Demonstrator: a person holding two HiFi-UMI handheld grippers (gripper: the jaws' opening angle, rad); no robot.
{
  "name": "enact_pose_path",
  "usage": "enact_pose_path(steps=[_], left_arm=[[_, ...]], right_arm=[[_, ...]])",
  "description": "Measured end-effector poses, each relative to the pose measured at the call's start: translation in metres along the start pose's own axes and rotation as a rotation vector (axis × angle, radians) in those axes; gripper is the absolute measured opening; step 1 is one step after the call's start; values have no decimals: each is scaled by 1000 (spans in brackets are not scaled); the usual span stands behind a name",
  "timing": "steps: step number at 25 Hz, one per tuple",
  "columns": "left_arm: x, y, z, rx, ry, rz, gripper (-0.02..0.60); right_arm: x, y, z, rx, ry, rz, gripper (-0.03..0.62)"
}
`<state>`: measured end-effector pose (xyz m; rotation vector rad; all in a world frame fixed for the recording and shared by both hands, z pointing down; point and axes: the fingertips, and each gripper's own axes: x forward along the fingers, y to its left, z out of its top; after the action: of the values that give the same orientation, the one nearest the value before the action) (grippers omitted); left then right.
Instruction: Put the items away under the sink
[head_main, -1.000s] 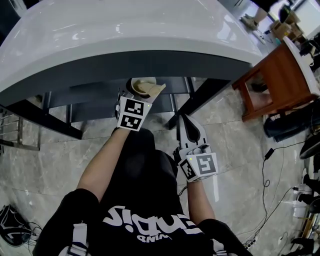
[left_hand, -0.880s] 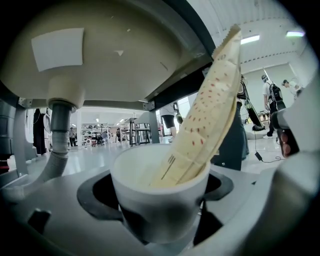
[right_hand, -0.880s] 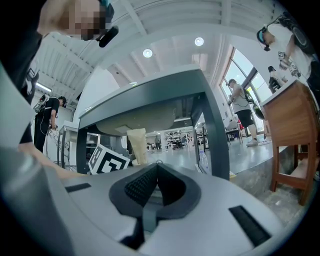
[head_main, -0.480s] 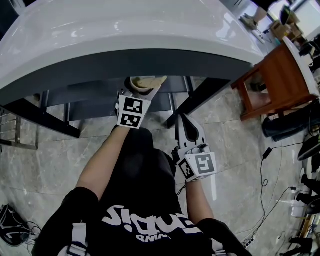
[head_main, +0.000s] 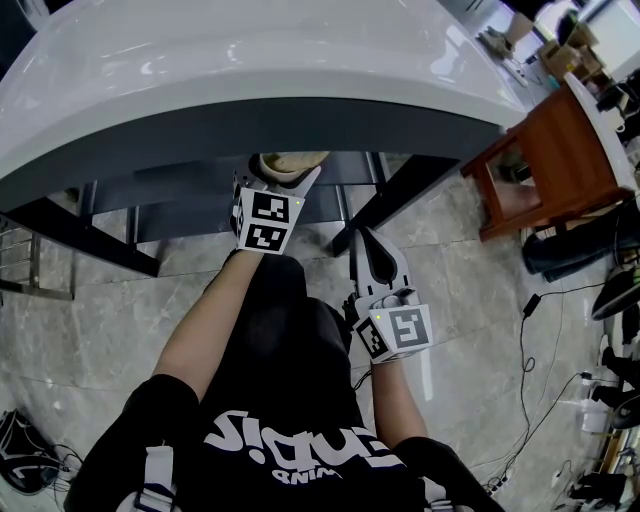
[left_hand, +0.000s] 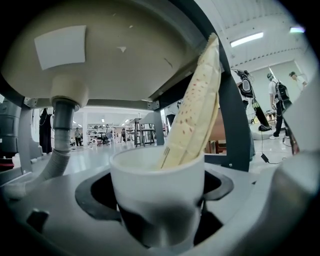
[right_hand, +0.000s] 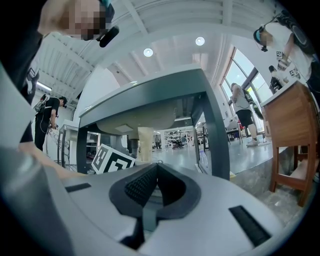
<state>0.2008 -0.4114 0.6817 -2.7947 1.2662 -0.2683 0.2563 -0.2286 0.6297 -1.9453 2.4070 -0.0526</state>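
Note:
My left gripper (head_main: 284, 176) is shut on a white cup (head_main: 283, 163) with a beige speckled packet (head_main: 300, 158) standing in it. It holds the cup just below the front edge of the white sink counter (head_main: 250, 80). In the left gripper view the cup (left_hand: 157, 192) sits between the jaws and the packet (left_hand: 197, 105) leans up to the right. Above them are the basin's underside (left_hand: 100, 50) and its grey drain pipe (left_hand: 62, 120). My right gripper (head_main: 366, 238) hangs lower and to the right, shut with nothing in it (right_hand: 157, 167).
Dark metal frame legs (head_main: 390, 205) carry the counter. A brown wooden table (head_main: 560, 150) stands to the right, with cables (head_main: 540, 330) on the tiled floor. The left gripper's marker cube (right_hand: 112, 160) shows in the right gripper view. People stand in the background.
My left gripper has carried the cup a little forward, further under the counter's edge. The right gripper has barely moved.

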Motion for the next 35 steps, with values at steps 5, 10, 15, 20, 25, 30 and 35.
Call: enact_pose_path(steps=[5, 10, 15, 20, 25, 30, 35], left_arm=[[5, 1, -5, -25, 51, 0, 471], [9, 3, -6, -29, 70, 9, 471], [7, 0, -5, 7, 49, 31, 471], [5, 0, -4, 15, 30, 32, 472], [5, 0, -4, 8, 32, 19, 474], [1, -1, -3, 7, 13, 13, 493], [-7, -3, 0, 6, -9, 8, 495]], right_arm=[[0, 0, 1, -1, 1, 2, 18], [1, 2, 1, -4, 0, 7, 18], [0, 2, 2, -3, -3, 10, 18], [1, 3, 2, -3, 0, 10, 18], [2, 3, 1, -4, 1, 13, 18], [2, 4, 1, -5, 1, 18, 18], [3, 5, 1, -5, -1, 23, 18]])
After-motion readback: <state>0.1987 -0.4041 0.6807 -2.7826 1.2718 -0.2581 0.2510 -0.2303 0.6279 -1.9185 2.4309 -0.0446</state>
